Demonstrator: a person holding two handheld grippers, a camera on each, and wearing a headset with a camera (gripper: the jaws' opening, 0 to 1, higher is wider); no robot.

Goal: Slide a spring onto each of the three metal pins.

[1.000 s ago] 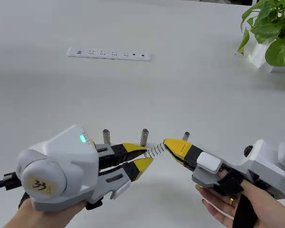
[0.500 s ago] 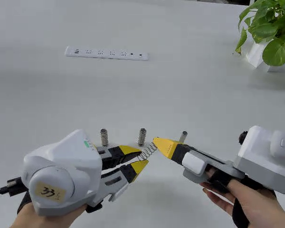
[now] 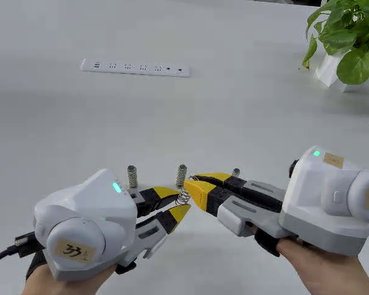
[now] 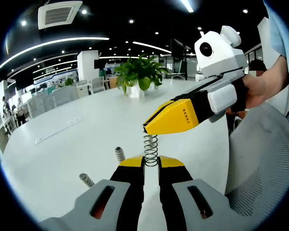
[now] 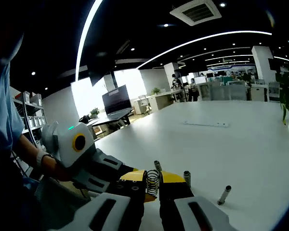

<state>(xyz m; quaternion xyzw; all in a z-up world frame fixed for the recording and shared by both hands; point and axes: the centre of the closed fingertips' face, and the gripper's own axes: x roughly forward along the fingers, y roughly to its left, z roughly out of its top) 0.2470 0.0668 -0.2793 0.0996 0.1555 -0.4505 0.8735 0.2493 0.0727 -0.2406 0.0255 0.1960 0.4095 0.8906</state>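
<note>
A small metal spring (image 3: 183,198) is pinched at its lower end by my left gripper (image 3: 175,204), whose yellow tips close on it; the left gripper view has the spring (image 4: 151,150) standing up from the left gripper (image 4: 151,162). My right gripper (image 3: 195,185) meets it from the right, shut on the spring's other end, where the spring (image 5: 153,180) sits in the right gripper (image 5: 153,179). Behind stand three pins: the left pin (image 3: 132,176) and middle pin (image 3: 181,175) each wear a spring, the right pin (image 3: 235,173) is bare.
A white power strip (image 3: 135,67) lies far back on the grey table (image 3: 246,110). A potted plant (image 3: 344,43) stands at the back right corner. Hands hold both grippers near the table's front edge.
My right gripper has moved left and rolled, closing in on the left gripper. The spring, stretched sideways before, now stands short between the two sets of tips. The left gripper stayed put.
</note>
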